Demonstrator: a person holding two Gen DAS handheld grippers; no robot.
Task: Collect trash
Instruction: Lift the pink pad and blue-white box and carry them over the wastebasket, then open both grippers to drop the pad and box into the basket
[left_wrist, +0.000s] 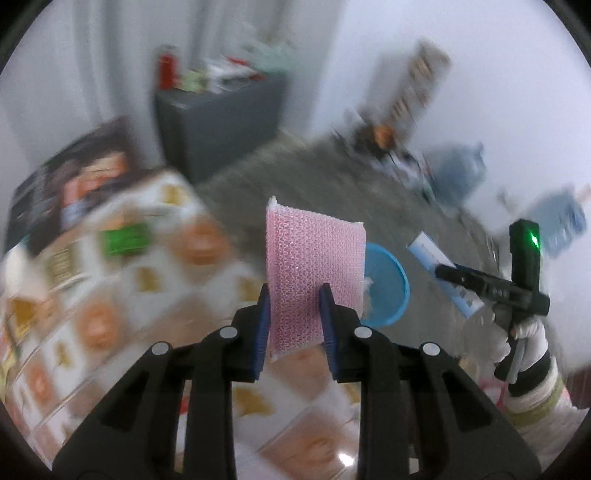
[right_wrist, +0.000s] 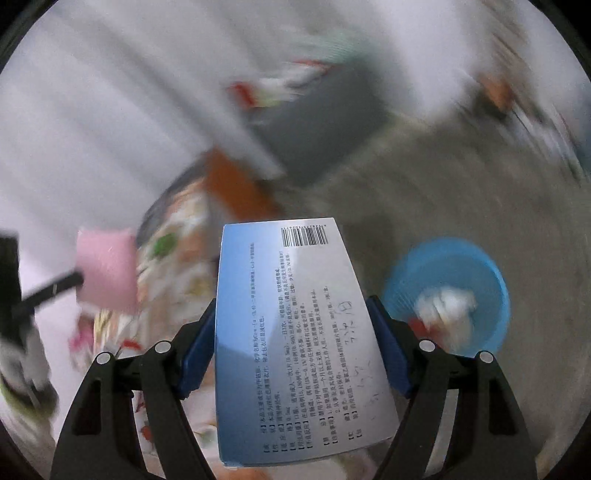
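My left gripper (left_wrist: 295, 295) is shut on a pink mesh scouring sponge (left_wrist: 314, 273), held upright above the patterned table edge. My right gripper (right_wrist: 291, 317) is shut on a flat blue-and-white medicine box (right_wrist: 295, 339) with printed text and a barcode. A blue plastic wastebasket (right_wrist: 447, 295) stands on the grey floor to the right, with white crumpled trash inside; it also shows in the left wrist view (left_wrist: 388, 284) just behind the sponge. The right gripper with its box (left_wrist: 443, 273) shows at the right of the left wrist view. The sponge (right_wrist: 107, 269) shows at the left of the right wrist view.
A table with an orange-and-white patterned cloth (left_wrist: 110, 306) lies at the left, with a magazine (left_wrist: 74, 184) on it. A dark grey cabinet (left_wrist: 221, 125) with clutter on top stands at the back wall. Loose items and blue bottles (left_wrist: 461, 173) lie along the far wall.
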